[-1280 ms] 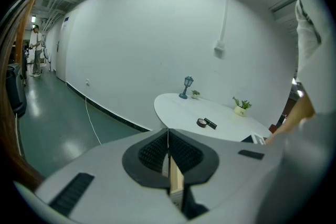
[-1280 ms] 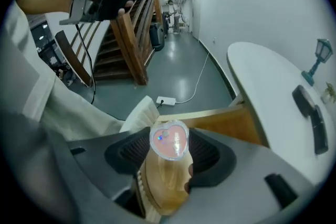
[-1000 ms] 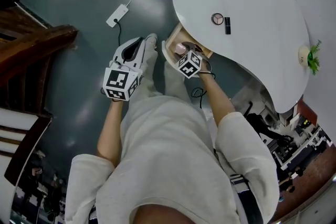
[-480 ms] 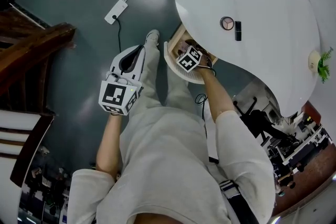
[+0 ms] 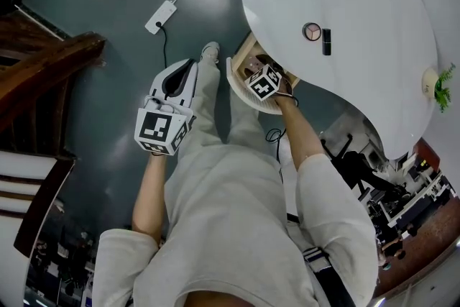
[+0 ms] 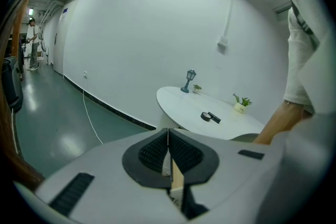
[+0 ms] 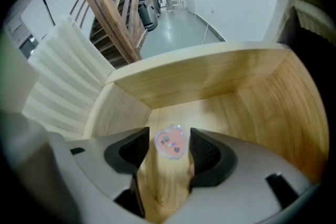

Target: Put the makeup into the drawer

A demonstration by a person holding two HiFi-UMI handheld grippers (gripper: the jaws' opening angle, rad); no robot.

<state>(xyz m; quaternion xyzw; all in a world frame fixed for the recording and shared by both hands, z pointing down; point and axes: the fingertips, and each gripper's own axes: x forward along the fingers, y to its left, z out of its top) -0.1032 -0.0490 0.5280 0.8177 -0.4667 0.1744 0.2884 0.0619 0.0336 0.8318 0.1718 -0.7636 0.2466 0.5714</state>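
Jaws of our right gripper [image 7: 169, 150] just opened, apart round the pink heart-shaped makeup case [image 7: 169, 142], to leave it, we think, mid-floor in the wooden drawer [image 7: 210, 81]. On our left gripper [image 6: 168, 139] the jaws are together, empty: not needed now.

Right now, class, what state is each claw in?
Left claw: closed, empty.
Right claw: open; the pink heart compact lies between its pads in the drawer, apparently not gripped.
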